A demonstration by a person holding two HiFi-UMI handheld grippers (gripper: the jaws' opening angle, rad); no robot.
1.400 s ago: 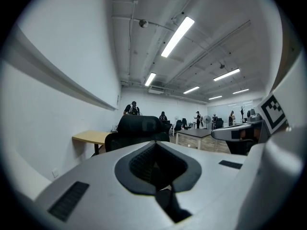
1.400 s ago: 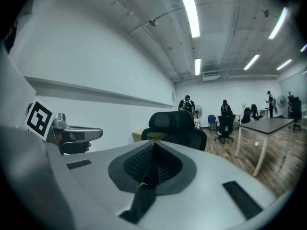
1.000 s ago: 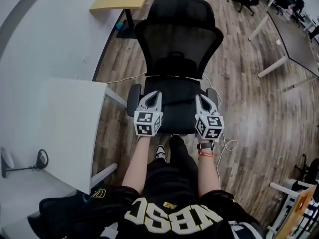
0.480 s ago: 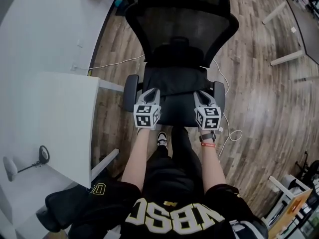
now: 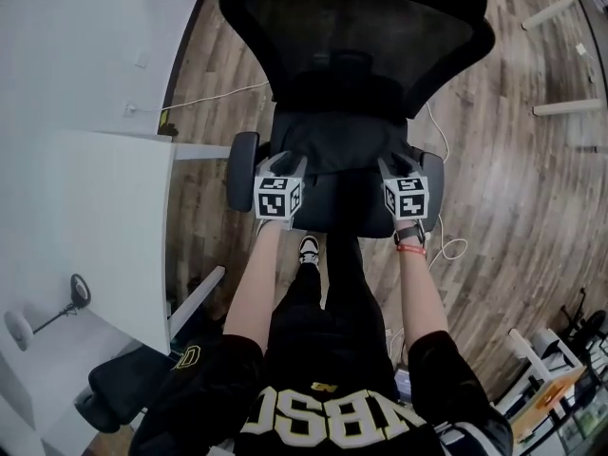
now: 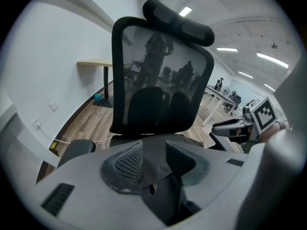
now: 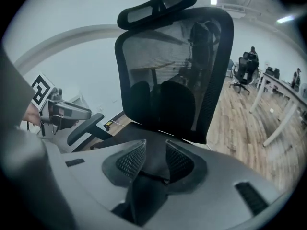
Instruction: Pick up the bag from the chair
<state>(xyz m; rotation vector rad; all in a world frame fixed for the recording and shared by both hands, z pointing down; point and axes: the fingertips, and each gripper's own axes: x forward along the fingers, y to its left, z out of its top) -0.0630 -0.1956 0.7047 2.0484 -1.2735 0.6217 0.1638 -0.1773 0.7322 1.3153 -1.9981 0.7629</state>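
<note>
We see a flat black bag [image 5: 337,142] lying across the seat of the black mesh-backed chair [image 5: 356,27].

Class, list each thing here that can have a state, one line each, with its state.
Chair: upright, seat occupied.
Bag: lying flat on the seat, not lifted.
Left gripper: jaws apart, just been opening; bag edge between them, ungripped.
Right gripper: jaws apart, just been opening; bag between them, ungripped.

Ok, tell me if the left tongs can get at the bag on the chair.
Probably yes. The left tongs have just been opening, and the edge of the bag lies between the jaws, not yet pressed; nothing blocks them.
</note>
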